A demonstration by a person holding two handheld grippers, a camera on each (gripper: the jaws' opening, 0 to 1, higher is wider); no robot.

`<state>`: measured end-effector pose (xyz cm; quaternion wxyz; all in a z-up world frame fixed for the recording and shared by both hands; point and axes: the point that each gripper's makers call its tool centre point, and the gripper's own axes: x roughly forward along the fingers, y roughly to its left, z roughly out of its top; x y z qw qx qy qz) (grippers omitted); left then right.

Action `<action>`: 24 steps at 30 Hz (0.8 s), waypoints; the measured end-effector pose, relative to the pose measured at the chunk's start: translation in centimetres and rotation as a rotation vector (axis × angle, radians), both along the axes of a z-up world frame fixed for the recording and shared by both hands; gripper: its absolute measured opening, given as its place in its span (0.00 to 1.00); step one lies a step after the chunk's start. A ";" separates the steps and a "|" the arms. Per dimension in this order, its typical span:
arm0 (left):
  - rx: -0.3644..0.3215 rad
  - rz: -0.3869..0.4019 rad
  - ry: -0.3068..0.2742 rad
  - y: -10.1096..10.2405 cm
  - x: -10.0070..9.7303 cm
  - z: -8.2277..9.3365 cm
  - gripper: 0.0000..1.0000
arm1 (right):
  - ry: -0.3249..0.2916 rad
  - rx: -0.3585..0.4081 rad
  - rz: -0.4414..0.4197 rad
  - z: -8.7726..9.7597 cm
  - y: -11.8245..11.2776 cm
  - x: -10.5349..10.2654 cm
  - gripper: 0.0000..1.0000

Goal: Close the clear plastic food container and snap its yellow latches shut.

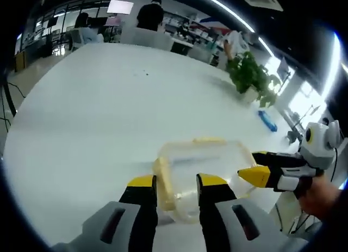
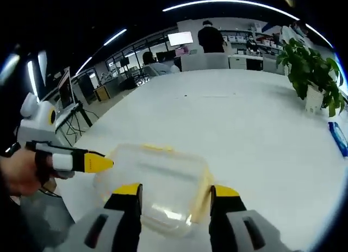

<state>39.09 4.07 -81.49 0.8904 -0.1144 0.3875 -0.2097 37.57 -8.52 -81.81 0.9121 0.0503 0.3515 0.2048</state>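
Note:
The clear plastic container (image 1: 204, 167) lies on the white table (image 1: 109, 110) with its lid on top. It has a pale yellow latch (image 1: 162, 181) on its left side and another on its far edge. My left gripper (image 1: 176, 182) is open just above that left side, and the latch shows between its jaws. My right gripper (image 1: 255, 167), held by a hand, comes in from the right, its yellow tips at the container's right edge. In the right gripper view, the right gripper (image 2: 175, 190) is open and wide over the container (image 2: 157, 173). The left gripper (image 2: 98, 163) points at the container's left side.
A potted plant (image 1: 251, 75) and a blue object (image 1: 267, 121) stand at the table's far right. People, desks and a screen (image 2: 180, 38) are beyond the far end. The table's near edge runs close under the container (image 2: 81, 208).

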 end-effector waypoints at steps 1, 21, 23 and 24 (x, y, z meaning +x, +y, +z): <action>0.005 -0.003 0.001 -0.2 -0.1 -0.1 0.28 | 0.003 0.002 0.001 0.0 0.1 -0.1 0.47; -0.060 0.076 0.040 0.1 -0.4 -0.2 0.27 | 0.017 0.024 -0.027 0.5 0.5 0.4 0.40; -0.055 0.072 0.039 0.6 -0.5 -0.2 0.27 | 0.022 0.019 -0.021 0.4 0.9 0.3 0.40; -0.054 0.074 0.040 0.6 -0.5 -0.3 0.27 | 0.019 0.019 -0.019 0.4 1.0 0.1 0.40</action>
